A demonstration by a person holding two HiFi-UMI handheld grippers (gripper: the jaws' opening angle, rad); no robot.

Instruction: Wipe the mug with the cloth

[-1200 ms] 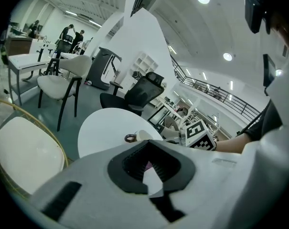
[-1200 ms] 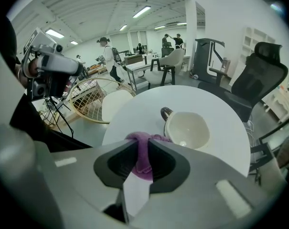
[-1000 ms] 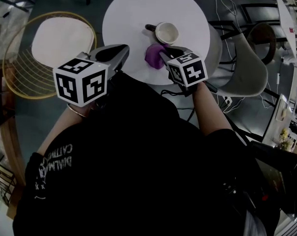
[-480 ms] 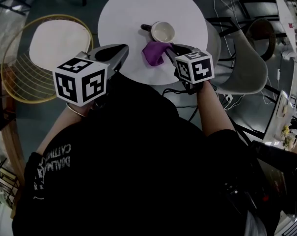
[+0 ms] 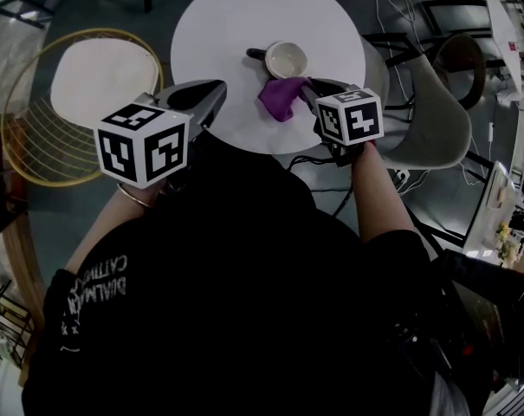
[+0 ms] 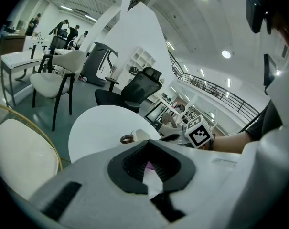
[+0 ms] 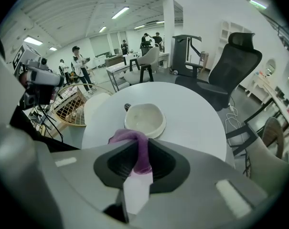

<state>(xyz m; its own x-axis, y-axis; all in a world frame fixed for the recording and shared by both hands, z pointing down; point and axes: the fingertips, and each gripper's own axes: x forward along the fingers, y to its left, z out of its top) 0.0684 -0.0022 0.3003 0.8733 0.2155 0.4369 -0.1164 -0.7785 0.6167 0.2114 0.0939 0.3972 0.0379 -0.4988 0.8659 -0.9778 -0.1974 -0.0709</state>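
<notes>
A cream mug with a dark handle stands upright on the round white table. A purple cloth hangs just in front of the mug, near the table's near edge. My right gripper is shut on the cloth; in the right gripper view the cloth is pinched between the jaws of that gripper, with the mug right behind it. My left gripper hovers at the table's near left edge, jaws together and holding nothing. In the left gripper view this gripper points towards the mug.
A gold wire chair with a white cushion stands left of the table. A grey shell chair stands to the right, with cables on the floor nearby. A black office chair is beyond the table. Several people stand far off.
My right gripper has shifted a little to the right with the cloth in it. The left gripper and the mug have stayed put.
</notes>
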